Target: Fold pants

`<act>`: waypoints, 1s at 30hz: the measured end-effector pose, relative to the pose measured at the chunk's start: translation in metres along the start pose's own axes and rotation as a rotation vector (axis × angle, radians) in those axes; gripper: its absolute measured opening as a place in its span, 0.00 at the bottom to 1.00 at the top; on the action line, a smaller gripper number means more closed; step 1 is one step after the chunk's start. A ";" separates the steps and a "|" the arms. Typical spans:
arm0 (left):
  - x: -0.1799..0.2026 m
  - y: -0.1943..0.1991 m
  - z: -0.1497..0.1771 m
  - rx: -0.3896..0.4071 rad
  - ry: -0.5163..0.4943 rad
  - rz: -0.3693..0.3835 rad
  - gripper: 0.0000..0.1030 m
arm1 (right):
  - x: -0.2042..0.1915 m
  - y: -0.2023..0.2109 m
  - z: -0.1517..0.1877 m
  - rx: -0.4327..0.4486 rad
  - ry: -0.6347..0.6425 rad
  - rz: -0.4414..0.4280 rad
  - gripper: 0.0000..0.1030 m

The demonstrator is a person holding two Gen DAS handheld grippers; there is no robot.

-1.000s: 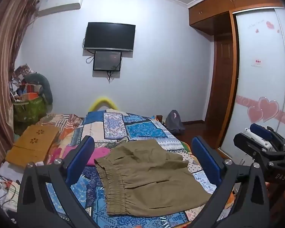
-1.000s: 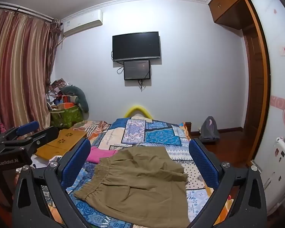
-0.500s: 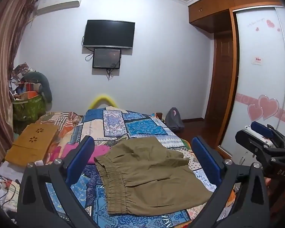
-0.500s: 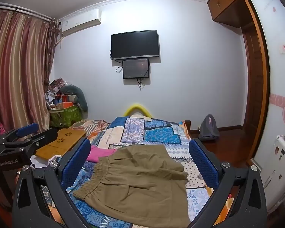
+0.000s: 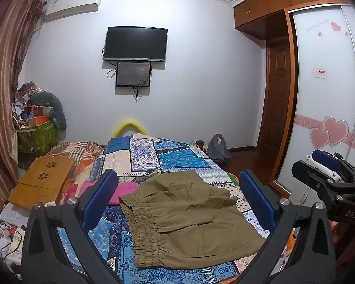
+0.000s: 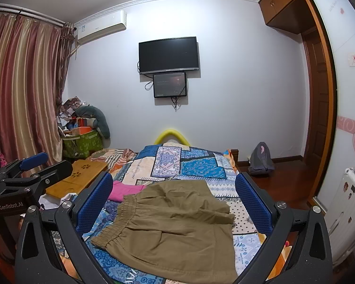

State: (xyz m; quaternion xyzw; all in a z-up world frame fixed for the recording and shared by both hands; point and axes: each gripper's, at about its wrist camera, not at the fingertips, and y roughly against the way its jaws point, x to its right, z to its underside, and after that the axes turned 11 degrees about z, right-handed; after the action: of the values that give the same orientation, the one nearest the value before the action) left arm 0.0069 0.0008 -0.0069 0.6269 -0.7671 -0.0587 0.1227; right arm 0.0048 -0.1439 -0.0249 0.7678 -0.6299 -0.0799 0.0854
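Olive-khaki pants (image 5: 187,220) lie spread on the patchwork bedspread (image 5: 153,156), elastic waistband to the left, legs to the right with some wrinkles. They also show in the right wrist view (image 6: 175,227). My left gripper (image 5: 177,198) is open and empty, held above the near part of the pants. My right gripper (image 6: 174,201) is open and empty, also above the pants. The right gripper shows at the right edge of the left wrist view (image 5: 329,179); the left gripper shows at the left edge of the right wrist view (image 6: 23,179).
A pink cloth (image 5: 123,193) lies left of the pants. A wooden lap desk (image 5: 42,182) sits on the bed's left side. A green basket (image 6: 82,142) of clutter stands by the curtain. A grey backpack (image 6: 260,158) is on the floor; wardrobe doors (image 5: 324,94) at right.
Both grippers have tilted slightly, so the room sits a bit lower and the pants shift a little in view. The pants have not moved and both grippers stay open.
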 end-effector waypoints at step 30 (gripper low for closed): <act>0.005 -0.006 0.003 -0.017 -0.044 -0.006 1.00 | 0.003 -0.005 0.007 -0.021 -0.012 -0.002 1.00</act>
State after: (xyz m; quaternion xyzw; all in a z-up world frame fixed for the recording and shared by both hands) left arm 0.0108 -0.0053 -0.0103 0.6267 -0.7673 -0.0794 0.1108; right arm 0.0082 -0.1457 -0.0332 0.7669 -0.6288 -0.0911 0.0898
